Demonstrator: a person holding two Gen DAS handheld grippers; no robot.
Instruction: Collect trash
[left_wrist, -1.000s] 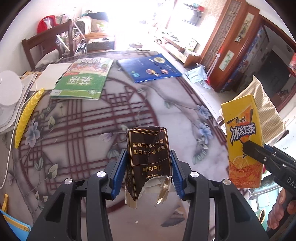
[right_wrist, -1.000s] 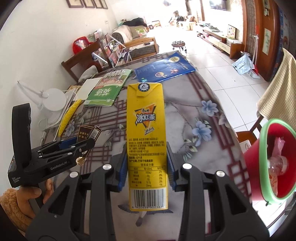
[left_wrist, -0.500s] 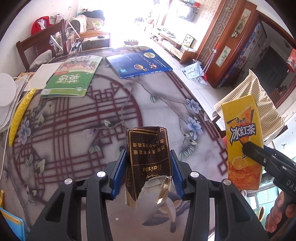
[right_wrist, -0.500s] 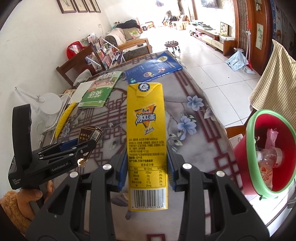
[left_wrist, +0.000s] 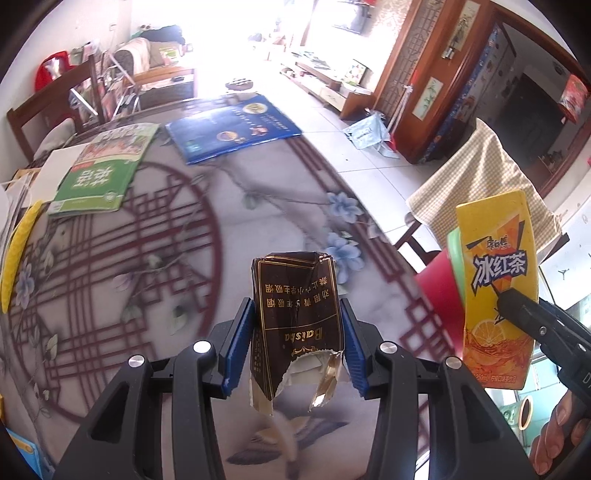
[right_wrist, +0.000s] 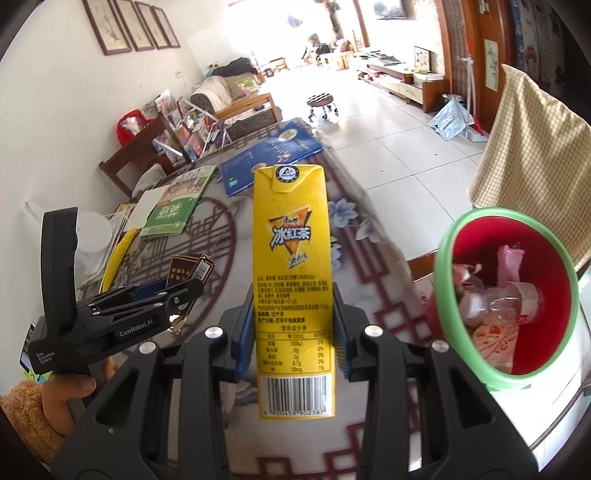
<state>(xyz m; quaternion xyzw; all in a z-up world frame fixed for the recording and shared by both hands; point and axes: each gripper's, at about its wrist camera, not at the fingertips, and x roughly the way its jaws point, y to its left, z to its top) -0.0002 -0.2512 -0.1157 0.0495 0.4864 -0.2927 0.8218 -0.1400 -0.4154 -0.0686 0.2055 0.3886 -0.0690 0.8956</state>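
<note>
My left gripper (left_wrist: 297, 325) is shut on a torn dark brown cigarette pack (left_wrist: 295, 306), held above the patterned table (left_wrist: 166, 258). My right gripper (right_wrist: 291, 317) is shut on a tall yellow iced-tea carton (right_wrist: 291, 280), held upright; the carton also shows in the left wrist view (left_wrist: 495, 291). A red trash bin with a green rim (right_wrist: 506, 295) stands off the table's right edge and holds wrappers and a plastic bottle. In the right wrist view the left gripper (right_wrist: 177, 291) with its pack (right_wrist: 184, 271) is to the left of the carton.
A green book (left_wrist: 103, 173), a blue folder (left_wrist: 232, 125) and a yellow strip (left_wrist: 18, 251) lie on the far and left parts of the table. A chair draped with checked cloth (right_wrist: 528, 147) stands behind the bin. A wooden chair (left_wrist: 48, 110) is at the far end.
Both grippers have moved right toward the table's edge with their loads. The bin has come nearer and larger in the right wrist view, and now shows behind the carton in the left wrist view.
</note>
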